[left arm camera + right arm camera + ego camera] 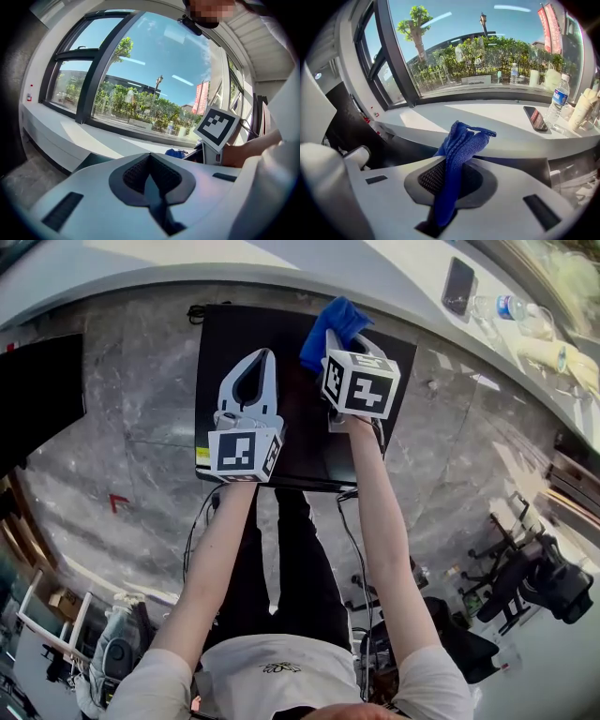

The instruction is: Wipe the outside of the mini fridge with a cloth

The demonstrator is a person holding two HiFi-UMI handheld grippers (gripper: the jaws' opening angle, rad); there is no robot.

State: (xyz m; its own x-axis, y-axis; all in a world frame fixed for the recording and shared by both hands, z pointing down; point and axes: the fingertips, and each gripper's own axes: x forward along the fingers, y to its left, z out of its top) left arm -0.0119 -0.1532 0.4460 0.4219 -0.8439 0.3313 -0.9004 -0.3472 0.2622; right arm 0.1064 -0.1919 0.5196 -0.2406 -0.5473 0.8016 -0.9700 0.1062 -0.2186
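Right gripper [337, 341] pinches the cloth [334, 322] above the fridge [225, 348]. Left gripper [262, 358] at its nine o'clock: closed, empty. Phone [458, 285] at two o'clock.

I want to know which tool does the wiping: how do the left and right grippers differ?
The right gripper is shut on the blue cloth; the left gripper is shut on nothing. The right gripper reaches farther across the mini fridge top; the left gripper sits nearer its front edge. Both are white.
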